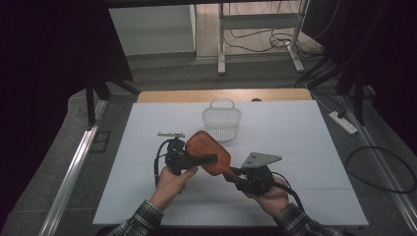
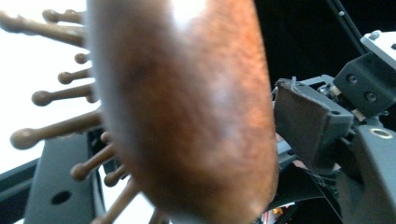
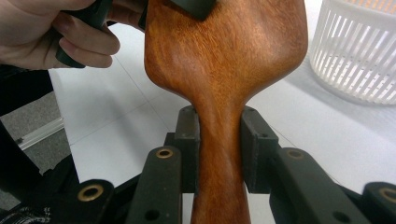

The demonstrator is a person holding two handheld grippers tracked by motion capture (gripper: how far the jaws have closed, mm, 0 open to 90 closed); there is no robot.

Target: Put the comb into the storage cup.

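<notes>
Wooden and reddish-brown, the hairbrush (image 1: 209, 151) hung above the white table (image 1: 295, 147), in front of the white basket (image 1: 222, 120). The right gripper (image 3: 219, 149) clamped its handle between both pads. The left gripper (image 1: 209, 158) reached over the brush head; its jaws seemed closed on the head, though the blurred left gripper view left the contact uncertain.
</notes>
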